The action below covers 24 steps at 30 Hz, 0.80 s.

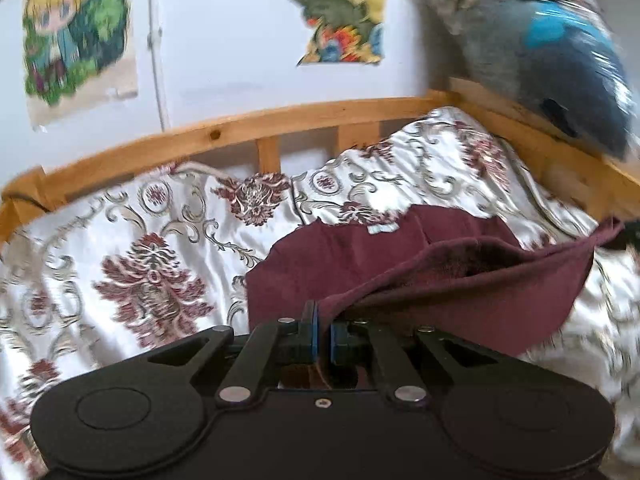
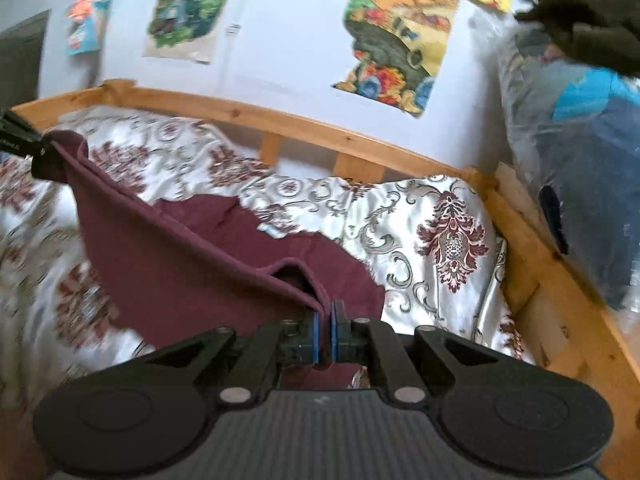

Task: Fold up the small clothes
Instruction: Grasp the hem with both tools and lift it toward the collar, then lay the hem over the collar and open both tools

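A maroon garment (image 1: 440,280) lies on the patterned bedspread, its near edge lifted off the bed between both grippers. My left gripper (image 1: 323,332) is shut on one corner of the maroon garment. My right gripper (image 2: 326,328) is shut on the other corner of the garment (image 2: 192,272). The lifted hem stretches taut between them. In the right wrist view the left gripper (image 2: 38,152) shows at the far left, holding its corner. The garment's far part rests flat on the bed with a small white label (image 1: 382,229) showing.
A white and maroon floral bedspread (image 1: 152,264) covers the bed. A wooden bed rail (image 1: 248,128) runs along the white wall with posters (image 1: 340,12). A plastic-wrapped blue and grey bundle (image 1: 560,68) sits on the rail at the right.
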Tool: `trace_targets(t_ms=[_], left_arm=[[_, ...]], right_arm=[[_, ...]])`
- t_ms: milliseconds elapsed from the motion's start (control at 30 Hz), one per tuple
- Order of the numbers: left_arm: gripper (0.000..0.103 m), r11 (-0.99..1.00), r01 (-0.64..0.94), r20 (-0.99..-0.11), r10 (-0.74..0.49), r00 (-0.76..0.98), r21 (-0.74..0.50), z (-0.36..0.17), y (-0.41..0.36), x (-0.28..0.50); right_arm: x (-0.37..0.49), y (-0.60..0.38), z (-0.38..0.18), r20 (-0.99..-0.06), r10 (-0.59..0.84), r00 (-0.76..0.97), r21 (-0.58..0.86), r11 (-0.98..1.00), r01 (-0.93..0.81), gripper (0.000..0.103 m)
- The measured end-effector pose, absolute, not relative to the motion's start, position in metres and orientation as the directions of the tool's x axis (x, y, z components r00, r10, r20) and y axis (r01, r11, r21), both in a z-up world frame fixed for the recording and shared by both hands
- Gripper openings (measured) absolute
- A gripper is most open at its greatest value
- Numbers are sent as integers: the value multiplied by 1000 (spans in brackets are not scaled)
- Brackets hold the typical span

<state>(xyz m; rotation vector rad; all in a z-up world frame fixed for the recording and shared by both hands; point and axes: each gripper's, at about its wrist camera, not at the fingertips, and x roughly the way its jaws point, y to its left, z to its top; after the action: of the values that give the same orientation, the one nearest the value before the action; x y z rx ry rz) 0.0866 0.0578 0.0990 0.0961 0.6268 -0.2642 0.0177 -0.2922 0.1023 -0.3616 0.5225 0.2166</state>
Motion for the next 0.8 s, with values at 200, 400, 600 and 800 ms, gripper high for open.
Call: trace_targets(t_ms=[200,400,600,800], left_arm=[[5,978,209,-693,-140,707,15,77,52,195],[6,983,178,-785,-76,615,44,44,41,277],[6,993,115,-833,-36,552,33,8,35,323],[10,998,60,-860,-33,509,-3,-26,38,334]], right_arm=[[115,-297,79,-562,93,822,-269,919,-288,7],[199,-303,43,-643,83,761,-217,933,-286,7],[250,-316,14,-696,115,709,-93,964,-249,8],[272,-327,-3,-732,153,664,-1,974,-225,11]])
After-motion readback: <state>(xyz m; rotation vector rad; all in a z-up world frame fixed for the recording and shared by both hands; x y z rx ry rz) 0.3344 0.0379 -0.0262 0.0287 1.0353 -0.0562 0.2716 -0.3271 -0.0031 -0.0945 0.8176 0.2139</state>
